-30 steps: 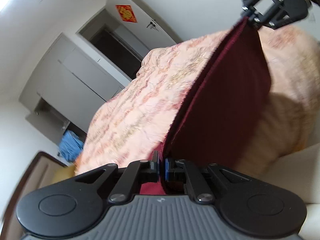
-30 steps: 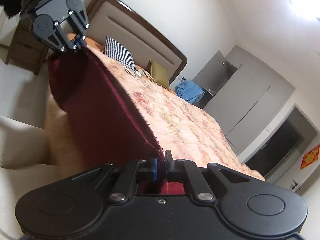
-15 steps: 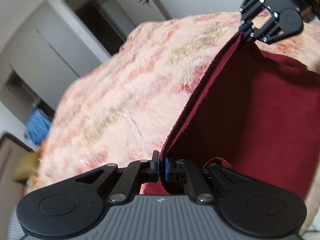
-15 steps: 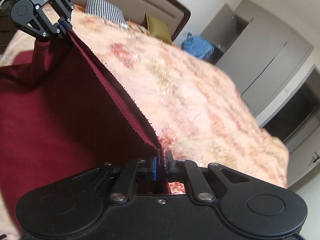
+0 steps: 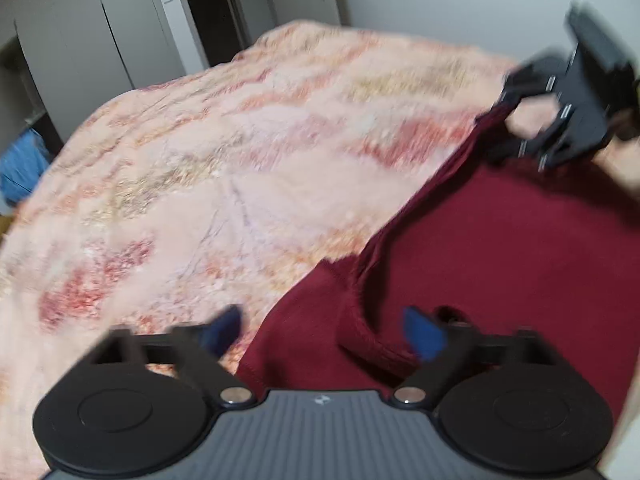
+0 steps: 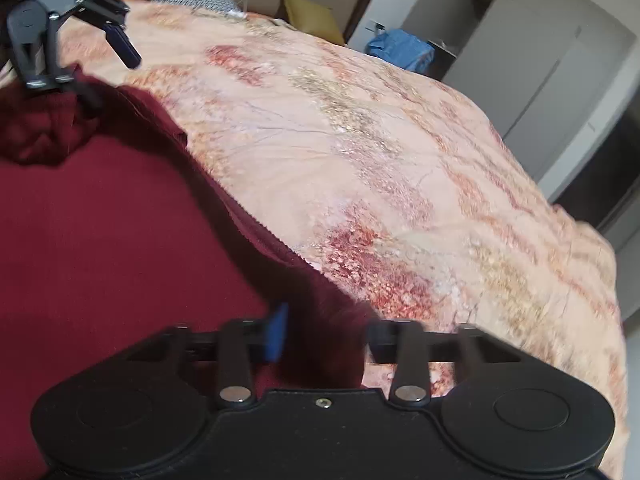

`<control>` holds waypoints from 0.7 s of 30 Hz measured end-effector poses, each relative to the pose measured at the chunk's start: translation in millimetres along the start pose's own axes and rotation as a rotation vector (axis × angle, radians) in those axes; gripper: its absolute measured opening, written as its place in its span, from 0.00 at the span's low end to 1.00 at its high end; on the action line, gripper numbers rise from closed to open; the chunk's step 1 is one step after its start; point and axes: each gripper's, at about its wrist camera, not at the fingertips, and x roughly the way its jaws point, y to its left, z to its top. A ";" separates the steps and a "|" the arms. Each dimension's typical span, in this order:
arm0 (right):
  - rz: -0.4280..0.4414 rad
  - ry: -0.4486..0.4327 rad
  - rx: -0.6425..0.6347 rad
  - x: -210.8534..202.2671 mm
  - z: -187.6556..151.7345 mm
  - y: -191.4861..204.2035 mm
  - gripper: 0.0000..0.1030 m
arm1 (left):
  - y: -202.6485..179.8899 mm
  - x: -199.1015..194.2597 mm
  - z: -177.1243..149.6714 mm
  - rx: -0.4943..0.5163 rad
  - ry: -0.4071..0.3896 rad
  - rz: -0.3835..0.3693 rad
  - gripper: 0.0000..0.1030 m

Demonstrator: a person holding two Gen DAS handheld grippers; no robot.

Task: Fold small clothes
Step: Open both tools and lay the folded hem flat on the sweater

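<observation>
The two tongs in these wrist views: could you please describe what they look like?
Both are matte black linkage tongs with round disc housings, silver pivot screws and blue pads on the fingers. The left tongs have a ribbed grey body bearing a small pale emblem; the right tongs have a plain black body with one central screw.

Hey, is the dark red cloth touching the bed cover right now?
Touching. The right wrist view shows the dark red cloth lying spread on the bed cover, its frayed edge resting flat with no gap beneath.
</observation>
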 end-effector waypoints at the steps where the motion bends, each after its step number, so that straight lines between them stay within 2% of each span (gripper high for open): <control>1: 0.011 0.002 0.017 -0.5 0.0 -1.8 0.68 | 4.4 -8.1 0.6 -0.032 -0.023 -0.020 0.96; 4: 0.010 -0.011 0.057 -5.3 -3.0 -3.4 0.81 | 20.6 -27.2 -0.2 -0.178 -0.075 -0.071 0.99; 6: -0.008 -0.035 0.081 -13.9 -5.3 -2.2 0.91 | 24.3 -39.4 -7.1 -0.242 -0.113 -0.087 1.00; 9: -0.032 -0.081 0.121 -34.6 -11.1 4.6 0.99 | 11.0 -49.8 -22.5 -0.263 -0.118 -0.060 1.00; 11: -0.052 -0.104 0.137 -49.3 -16.8 13.0 0.99 | -9.7 -53.5 -36.1 -0.291 -0.107 -0.076 1.00; 13: -0.075 -0.127 0.142 -63.5 -25.3 26.1 0.99 | -37.5 -57.3 -50.0 -0.259 -0.109 -0.070 1.00; 17: -0.116 -0.185 0.143 -87.0 -43.8 61.2 0.99 | -91.6 -56.0 -71.9 -0.172 -0.087 0.015 1.00; 20: -0.123 -0.219 0.155 -94.5 -54.7 87.6 0.99 | -113.0 -42.0 -78.9 -0.083 -0.044 0.175 1.00; 21: -0.125 -0.229 0.153 -94.9 -57.3 95.4 0.99 | -112.4 -39.6 -80.4 -0.088 -0.047 0.213 1.00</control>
